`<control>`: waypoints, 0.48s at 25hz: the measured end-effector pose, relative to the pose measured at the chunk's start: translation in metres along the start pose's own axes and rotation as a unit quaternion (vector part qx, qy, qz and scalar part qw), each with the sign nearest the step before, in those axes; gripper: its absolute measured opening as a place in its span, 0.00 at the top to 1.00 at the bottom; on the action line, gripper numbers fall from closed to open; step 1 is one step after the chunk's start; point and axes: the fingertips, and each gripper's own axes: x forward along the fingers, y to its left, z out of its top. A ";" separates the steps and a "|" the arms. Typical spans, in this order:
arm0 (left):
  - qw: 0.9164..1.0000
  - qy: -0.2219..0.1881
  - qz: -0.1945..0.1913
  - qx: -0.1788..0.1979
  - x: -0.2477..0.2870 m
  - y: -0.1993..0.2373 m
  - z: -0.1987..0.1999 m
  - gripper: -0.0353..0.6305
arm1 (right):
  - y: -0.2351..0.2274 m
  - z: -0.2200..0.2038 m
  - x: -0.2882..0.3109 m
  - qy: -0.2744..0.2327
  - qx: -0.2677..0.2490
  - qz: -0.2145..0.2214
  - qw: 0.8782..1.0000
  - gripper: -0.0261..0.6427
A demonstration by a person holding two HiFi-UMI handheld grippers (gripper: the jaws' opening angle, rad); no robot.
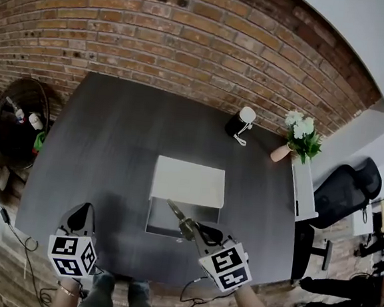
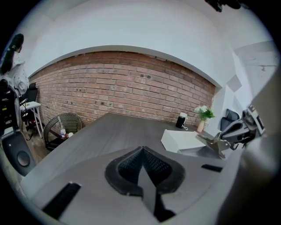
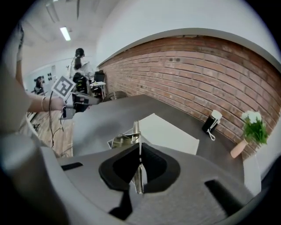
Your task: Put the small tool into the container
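A white box (image 1: 188, 181) lies in the middle of the dark grey table (image 1: 105, 148), with its open tray (image 1: 162, 222) on the near side. My right gripper (image 1: 200, 233) is shut on a small metal tool (image 1: 178, 216), which sticks out over the tray's near right part. In the right gripper view the tool (image 3: 136, 132) stands edge-on between the pads of that gripper (image 3: 139, 148), with the box lid (image 3: 169, 134) beyond it. My left gripper (image 1: 79, 218) hovers over the table's near left edge, apart from the box. Its pads (image 2: 131, 165) meet with nothing between them.
A black-and-white cylinder (image 1: 240, 123) with a cord stands at the table's far right. A vase of white flowers (image 1: 299, 140) sits on a white shelf (image 1: 304, 189) by the brick wall. An office chair (image 1: 346, 190) is at right, a wicker basket (image 1: 17, 124) at left.
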 end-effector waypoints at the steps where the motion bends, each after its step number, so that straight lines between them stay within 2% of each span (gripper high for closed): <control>1: 1.000 0.000 0.002 -0.001 0.000 0.001 0.000 0.95 | 0.002 0.001 0.003 0.004 -0.024 0.008 1.000 0.95; 5: 1.000 0.001 0.014 -0.006 -0.001 0.007 -0.004 0.95 | 0.002 -0.004 0.010 0.027 -0.100 0.017 0.994 0.95; 12: 0.999 0.010 0.030 0.002 -0.004 0.009 -0.014 0.95 | 0.007 -0.015 0.026 0.022 -0.142 0.051 0.988 0.95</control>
